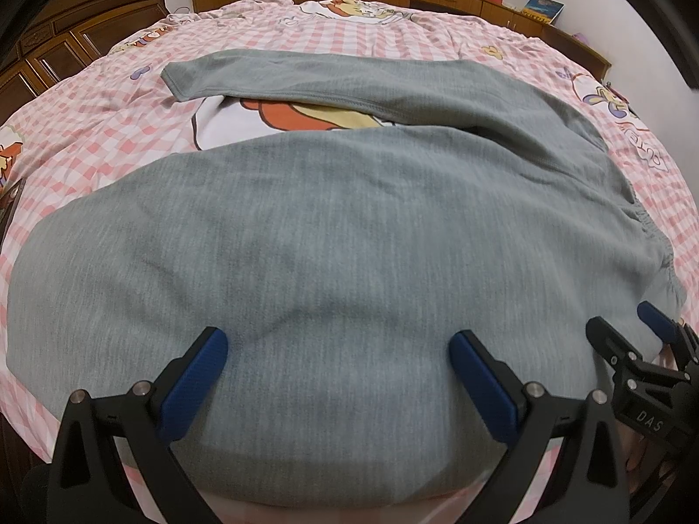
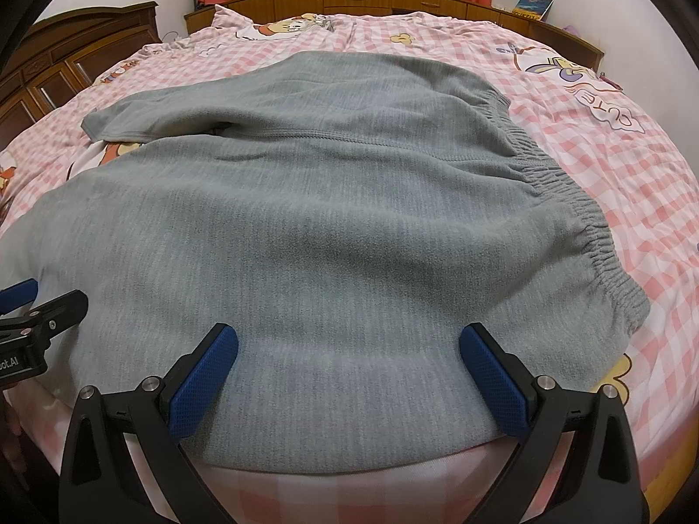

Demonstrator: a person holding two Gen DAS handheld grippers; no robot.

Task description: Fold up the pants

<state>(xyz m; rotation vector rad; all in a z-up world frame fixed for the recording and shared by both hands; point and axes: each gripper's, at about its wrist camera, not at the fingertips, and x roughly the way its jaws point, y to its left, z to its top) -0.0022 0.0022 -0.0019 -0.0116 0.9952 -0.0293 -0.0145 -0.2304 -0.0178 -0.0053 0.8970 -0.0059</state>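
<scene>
My left tongs (image 1: 336, 375) are wide open and hold nothing. My right tongs (image 2: 347, 371) are wide open too, with nothing in them. Both sit low over the near edge of the grey pants (image 1: 306, 240), side by side, with the blue pads (image 2: 205, 375) spread apart above the cloth.

The pants lie flat on the bed (image 2: 633, 166), on the pink checked sheet. The stretchy waistband (image 2: 568, 201) is on my right. The two legs go off to my left. The near leg (image 1: 174, 262) is right under my left tongs, and the far leg (image 1: 262, 76) lies further back, with a gap of sheet between them.

I think my job now is to grab the near side and fold it over onto the far leg. To do it well, I should push each pair of tongs down over the near edge and pinch both layers of cloth, not just the top one. My right should grip near the waistband and my left further along the leg. Then I should lift both together at the same speed, so the cloth stays smooth, and lay edge on edge.
</scene>
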